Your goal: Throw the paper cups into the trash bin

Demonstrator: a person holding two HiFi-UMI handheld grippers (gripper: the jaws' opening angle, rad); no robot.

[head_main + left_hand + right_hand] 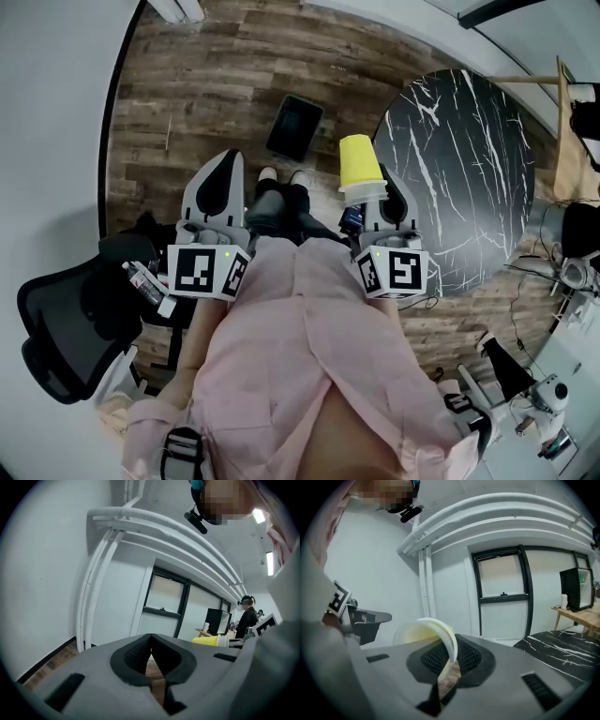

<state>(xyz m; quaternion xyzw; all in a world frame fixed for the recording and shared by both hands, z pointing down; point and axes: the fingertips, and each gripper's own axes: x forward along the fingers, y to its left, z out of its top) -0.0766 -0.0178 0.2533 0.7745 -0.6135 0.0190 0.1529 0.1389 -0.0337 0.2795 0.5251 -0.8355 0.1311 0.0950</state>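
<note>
A yellow paper cup (359,161) with a white rim sticks up from my right gripper (373,192), which is shut on its rim. In the right gripper view the rim of the cup (429,631) is squeezed flat between the pads of the right gripper (449,660). My left gripper (223,161) is held level with it on the left, shut and holding nothing. In its own view the left gripper's (151,651) pads meet and the cup (210,640) shows to the right. A black square trash bin (295,127) stands on the wooden floor ahead, between the two grippers.
A round black marble table (469,159) stands right of the bin. A black office chair (66,328) is at my lower left beside the white wall (47,141). A person (247,617) stands far off by a desk with a monitor (215,620).
</note>
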